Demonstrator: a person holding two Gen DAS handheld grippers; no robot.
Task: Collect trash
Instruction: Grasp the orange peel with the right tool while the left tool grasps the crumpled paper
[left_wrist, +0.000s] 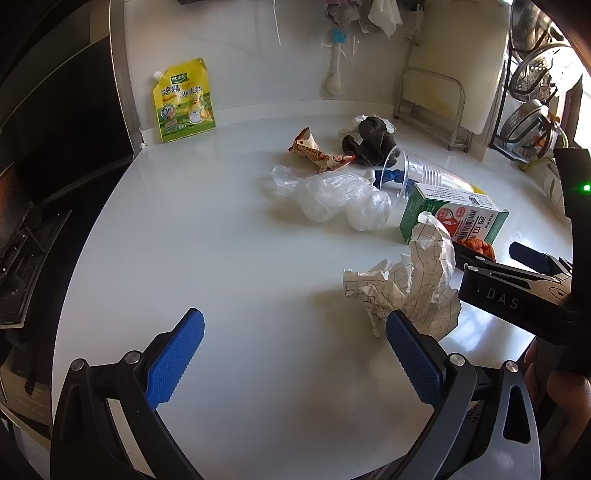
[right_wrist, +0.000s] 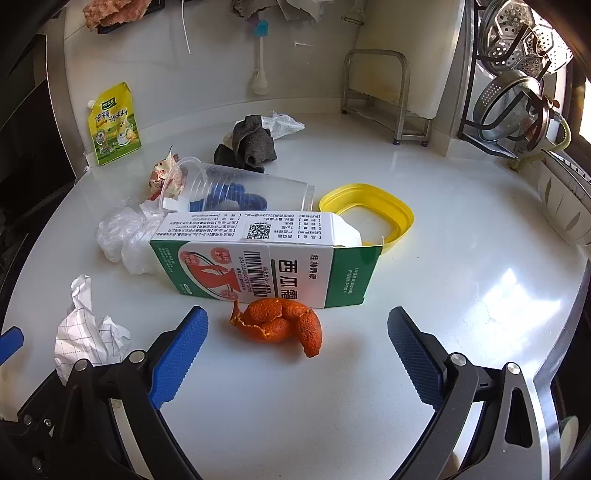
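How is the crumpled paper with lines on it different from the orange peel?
The crumpled white grid-lined paper is pale and sharply creased, while the curled orange peel is bright orange with a bumpy skin. The paper lies off to the left, outside the right gripper, but the peel sits just ahead of its open fingers. The paper bunches up taller; the peel lies in a low curl. Both lie loose on the white countertop.

Glossy white countertop (right_wrist: 461, 206); crumpled paper (right_wrist: 88, 328); clear plastic cup (right_wrist: 258, 184).

In the right wrist view the peel (right_wrist: 280, 326) lies low centre, carton (right_wrist: 258, 258) behind it, cup (right_wrist: 236, 184) further back, paper (right_wrist: 90, 332) lower left.
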